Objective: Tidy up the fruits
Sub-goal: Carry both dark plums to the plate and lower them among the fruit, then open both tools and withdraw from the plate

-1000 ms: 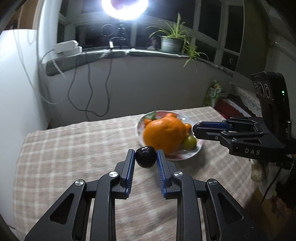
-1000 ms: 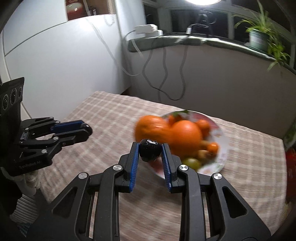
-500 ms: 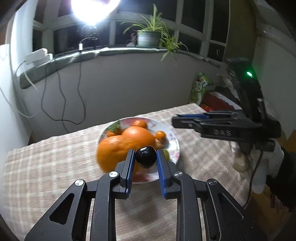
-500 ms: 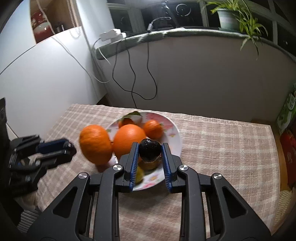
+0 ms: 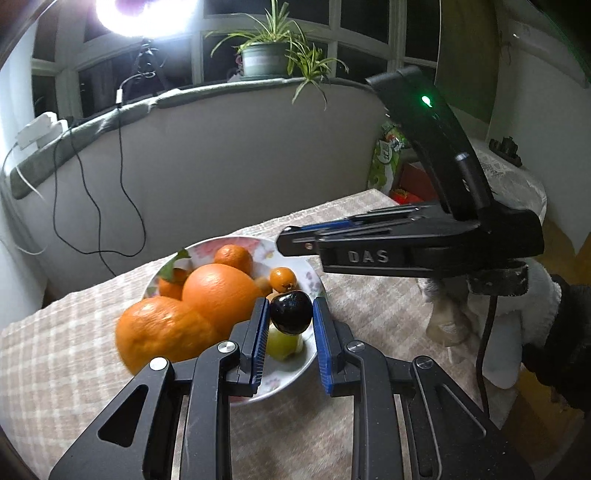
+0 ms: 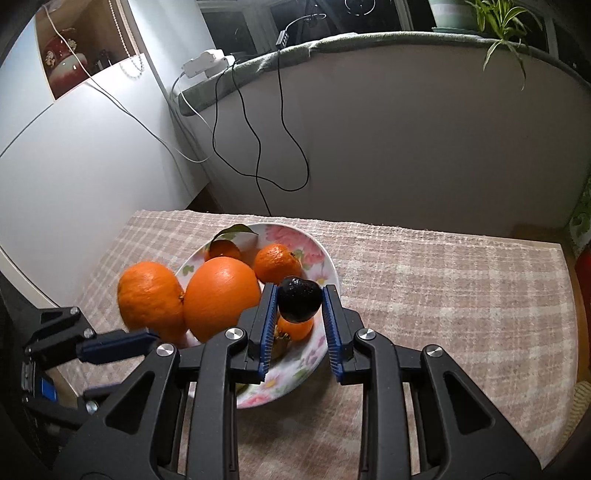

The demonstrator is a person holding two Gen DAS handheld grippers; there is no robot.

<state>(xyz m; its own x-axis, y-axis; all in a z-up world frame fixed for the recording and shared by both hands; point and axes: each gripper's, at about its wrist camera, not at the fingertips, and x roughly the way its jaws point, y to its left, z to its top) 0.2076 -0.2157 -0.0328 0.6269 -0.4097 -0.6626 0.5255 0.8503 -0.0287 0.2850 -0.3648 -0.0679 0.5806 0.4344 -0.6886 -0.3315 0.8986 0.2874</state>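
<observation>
A flowered white plate on the checked tablecloth holds two big oranges, small mandarins and a green fruit. One big orange sits at the plate's left rim. My left gripper is shut on a dark plum above the plate's near side. My right gripper is shut on another dark plum above the plate. Each gripper shows side-on in the other's view.
The table stands against a grey low wall with hanging black cables. A potted plant and a bright lamp are on the sill. A white cabinet is left; bags lie past the table's right edge.
Both grippers have moved in over the plate with their plums still held. The right gripper has come closer to the left one.
</observation>
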